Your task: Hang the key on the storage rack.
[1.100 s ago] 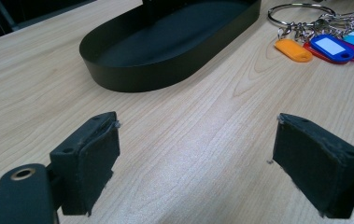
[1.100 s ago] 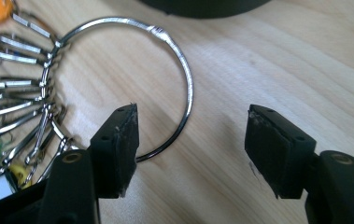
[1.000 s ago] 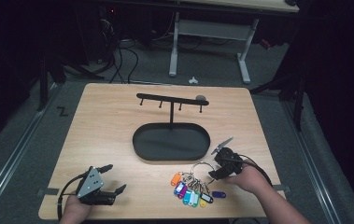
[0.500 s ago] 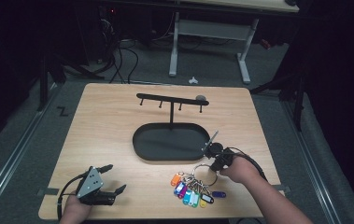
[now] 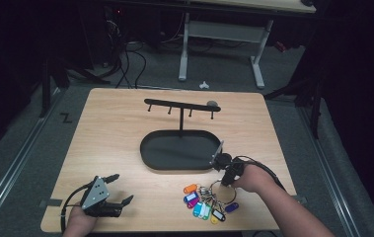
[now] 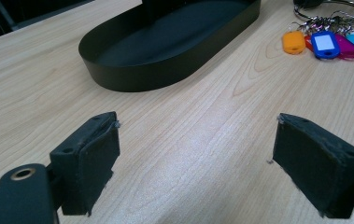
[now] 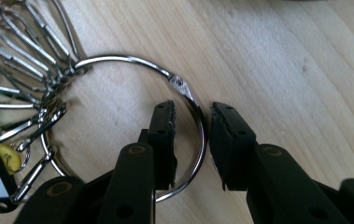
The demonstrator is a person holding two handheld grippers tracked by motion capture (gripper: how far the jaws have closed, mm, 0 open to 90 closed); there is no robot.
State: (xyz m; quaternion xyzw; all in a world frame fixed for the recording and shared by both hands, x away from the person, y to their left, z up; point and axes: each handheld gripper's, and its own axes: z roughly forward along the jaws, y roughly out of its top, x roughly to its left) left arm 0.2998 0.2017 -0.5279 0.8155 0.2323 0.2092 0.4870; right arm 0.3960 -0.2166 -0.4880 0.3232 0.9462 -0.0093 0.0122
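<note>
The large silver metal key ring [image 7: 132,126] with its bunch of coloured plastic key tags [image 5: 203,203] lies flat on the light wooden table [image 5: 115,133], just in front of the black oval metal tray [image 5: 179,149] and toward its right end. The right gripper [image 7: 192,140] stands over this ring with its jaws a little apart, one inside the ring and one outside, the wire between them but not yet pressed. The left gripper [image 6: 195,154] rests on the table well to the front-left of the tray, its jaws wide apart and holding nothing.
</note>
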